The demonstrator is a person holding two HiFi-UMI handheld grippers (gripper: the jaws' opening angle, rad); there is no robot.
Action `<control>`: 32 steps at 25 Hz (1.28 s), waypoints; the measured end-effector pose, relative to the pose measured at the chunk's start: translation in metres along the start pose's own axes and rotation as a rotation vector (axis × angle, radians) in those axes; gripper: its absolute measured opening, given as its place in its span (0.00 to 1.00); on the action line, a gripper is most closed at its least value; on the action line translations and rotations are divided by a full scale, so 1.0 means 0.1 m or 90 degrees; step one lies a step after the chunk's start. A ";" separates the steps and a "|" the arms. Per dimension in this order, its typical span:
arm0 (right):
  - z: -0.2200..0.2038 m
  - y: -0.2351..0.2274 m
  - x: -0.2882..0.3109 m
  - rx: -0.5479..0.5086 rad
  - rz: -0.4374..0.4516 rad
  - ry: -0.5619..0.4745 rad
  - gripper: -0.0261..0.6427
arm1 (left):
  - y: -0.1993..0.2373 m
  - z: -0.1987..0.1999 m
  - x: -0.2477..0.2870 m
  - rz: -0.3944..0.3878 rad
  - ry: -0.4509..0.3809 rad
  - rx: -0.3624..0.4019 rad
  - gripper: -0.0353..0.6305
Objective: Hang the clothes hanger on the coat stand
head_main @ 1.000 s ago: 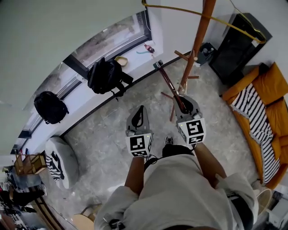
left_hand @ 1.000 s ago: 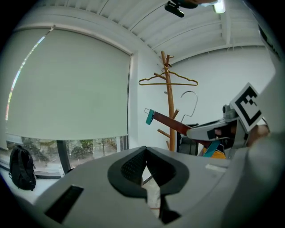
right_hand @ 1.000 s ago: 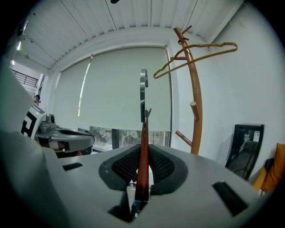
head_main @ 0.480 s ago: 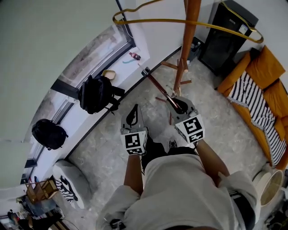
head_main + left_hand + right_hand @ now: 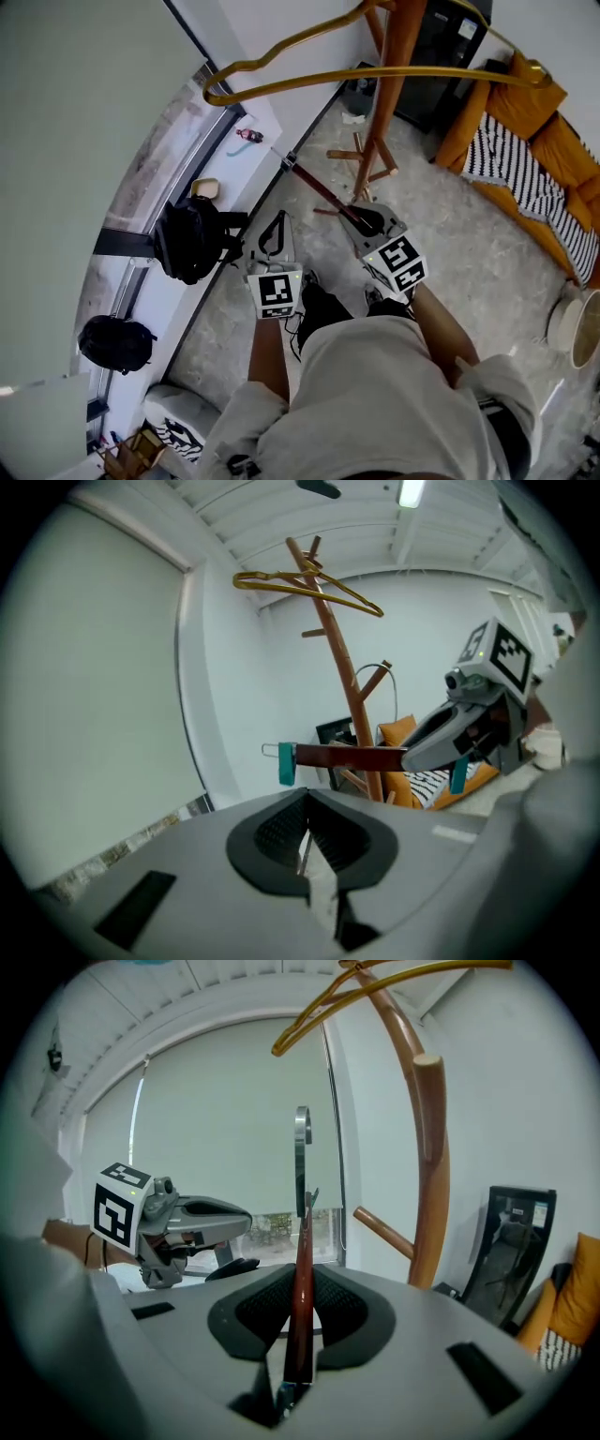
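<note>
A dark red-brown wooden clothes hanger (image 5: 319, 190) with a metal hook sticks out leftward and away from my right gripper (image 5: 363, 217), which is shut on one end of it. In the right gripper view the hanger (image 5: 302, 1288) stands edge-on between the pads, hook (image 5: 302, 1136) uppermost. The wooden coat stand (image 5: 401, 66) rises just beyond, with a gold wire hanger (image 5: 375, 71) hung on top. My left gripper (image 5: 277, 220) is shut and holds nothing, a little left of the right one. From the left gripper view I see the stand (image 5: 339, 667) and the held hanger (image 5: 347, 757).
Two black backpacks (image 5: 192, 239) (image 5: 117, 342) lie on the window ledge at left. An orange sofa with a striped cloth (image 5: 525, 155) is at right, a black cabinet (image 5: 445, 47) behind the stand, a round basket (image 5: 588, 328) at the right edge.
The view has drawn closer to the coat stand, so the pole and gold hanger loom larger overhead. Both grippers keep their pose, and the brown hanger stays in the right one.
</note>
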State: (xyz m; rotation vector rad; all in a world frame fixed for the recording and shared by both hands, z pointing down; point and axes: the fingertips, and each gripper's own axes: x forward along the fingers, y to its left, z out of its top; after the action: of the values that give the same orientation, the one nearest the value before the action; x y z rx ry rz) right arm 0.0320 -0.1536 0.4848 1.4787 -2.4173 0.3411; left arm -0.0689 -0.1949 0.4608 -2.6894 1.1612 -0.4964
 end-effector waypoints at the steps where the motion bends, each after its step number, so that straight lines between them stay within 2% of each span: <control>1: 0.00 -0.01 0.04 0.007 -0.003 0.011 0.12 | 0.02 0.00 0.06 -0.021 -0.001 0.031 0.07; 3: -0.02 -0.02 0.10 0.009 -0.008 0.035 0.12 | 0.03 -0.02 0.18 -0.074 0.001 0.105 0.06; 7: -0.05 -0.04 0.21 -0.013 -0.016 0.077 0.12 | 0.05 -0.04 0.45 -0.166 0.013 0.300 0.07; 9: -0.07 -0.06 0.26 -0.020 -0.025 0.093 0.12 | 0.06 -0.07 0.55 -0.205 0.013 0.360 0.07; 14: -0.12 -0.14 0.28 -0.021 -0.058 0.115 0.12 | -0.04 -0.02 0.71 -0.301 -0.018 0.421 0.07; 18: -0.16 -0.17 0.29 -0.020 -0.073 0.131 0.12 | -0.08 -0.07 0.82 -0.363 -0.015 0.475 0.17; 23: -0.18 -0.15 0.34 -0.053 -0.090 0.146 0.12 | -0.10 -0.18 0.94 -0.445 0.006 0.549 0.32; 27: -0.16 -0.16 0.34 -0.057 -0.101 0.147 0.12 | -0.18 -0.18 1.03 -0.499 0.006 0.622 0.33; 32: -0.17 -0.16 0.35 -0.076 -0.103 0.166 0.12 | -0.23 -0.20 1.20 -0.541 0.035 0.673 0.33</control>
State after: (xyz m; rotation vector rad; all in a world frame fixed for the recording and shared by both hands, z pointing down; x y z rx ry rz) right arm 0.0332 -0.1837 0.5140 1.4656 -2.0657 0.3243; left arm 0.0162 -0.2671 0.5143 -2.0174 -0.3248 -0.9375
